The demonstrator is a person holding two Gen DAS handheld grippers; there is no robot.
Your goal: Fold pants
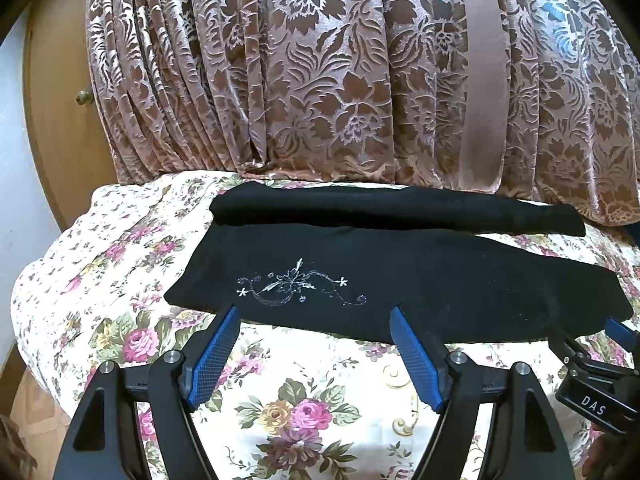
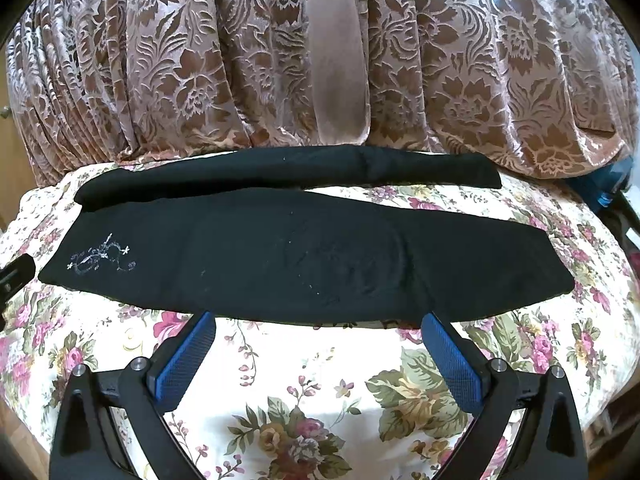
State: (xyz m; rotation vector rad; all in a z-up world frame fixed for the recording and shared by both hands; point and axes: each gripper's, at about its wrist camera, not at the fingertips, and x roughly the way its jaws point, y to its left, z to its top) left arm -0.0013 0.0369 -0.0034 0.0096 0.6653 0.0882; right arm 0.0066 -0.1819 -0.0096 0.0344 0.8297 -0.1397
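Black pants (image 1: pixel 400 280) lie flat across a floral bedspread (image 1: pixel 304 400), both legs stretched sideways, the far leg (image 1: pixel 392 210) beside the near one. A silver embroidered flourish (image 1: pixel 298 284) marks the near leg's left part. My left gripper (image 1: pixel 314 314) is open, its blue pads just short of the pants' near edge. In the right wrist view the pants (image 2: pixel 304 252) span the frame, with the embroidery (image 2: pixel 102 258) at left. My right gripper (image 2: pixel 318 320) is open at the near edge, holding nothing. It also shows in the left wrist view (image 1: pixel 600 376) at the far right.
A brown and pink floral curtain (image 1: pixel 340 72) hangs right behind the pants, with a plain pink band (image 1: pixel 484 80) down it. A wooden door with a knob (image 1: pixel 82 98) stands at the left. The bedspread (image 2: pixel 320 400) drops off at the left and right sides.
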